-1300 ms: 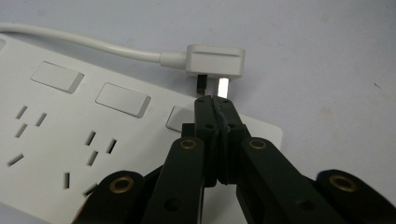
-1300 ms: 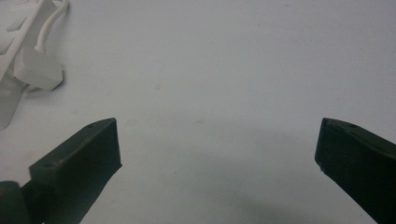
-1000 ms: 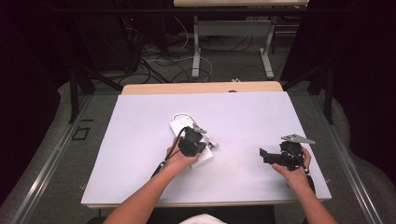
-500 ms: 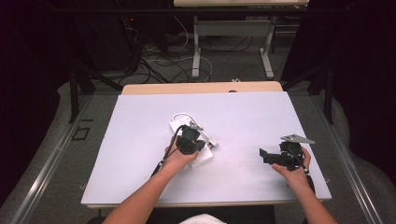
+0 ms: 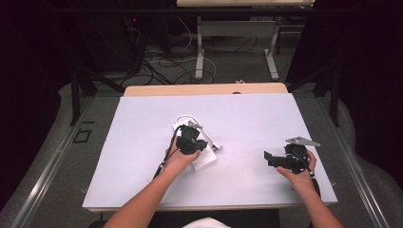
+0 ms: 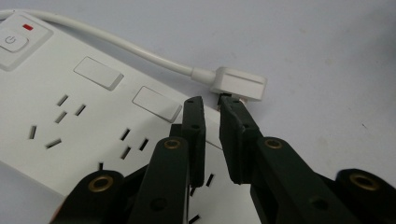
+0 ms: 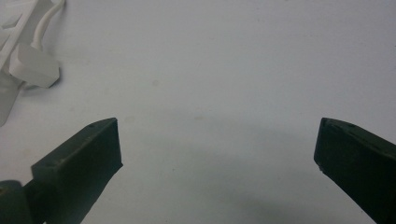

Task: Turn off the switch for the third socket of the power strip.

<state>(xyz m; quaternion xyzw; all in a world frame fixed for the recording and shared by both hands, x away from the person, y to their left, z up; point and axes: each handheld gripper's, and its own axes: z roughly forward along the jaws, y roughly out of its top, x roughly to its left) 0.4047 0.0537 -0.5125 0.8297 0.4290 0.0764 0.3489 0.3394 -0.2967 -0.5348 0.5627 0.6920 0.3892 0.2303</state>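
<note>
Left gripper (image 6: 212, 103) angled down over power strip (image 6: 70, 116), jaws just parting, nothing between, plug (image 6: 239, 84) at tips, right gripper (image 7: 217, 140) spread wide over bare table (image 7: 224, 60).

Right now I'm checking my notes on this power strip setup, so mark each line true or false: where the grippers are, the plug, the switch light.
1. The left gripper is over the white power strip. True.
2. The white plug sits in a socket. False: it lies on the table beside the strip.
3. The right gripper holds the plug. False: its jaws stand wide open, with nothing between them.
4. A red mark shows by the power button. True.
</note>
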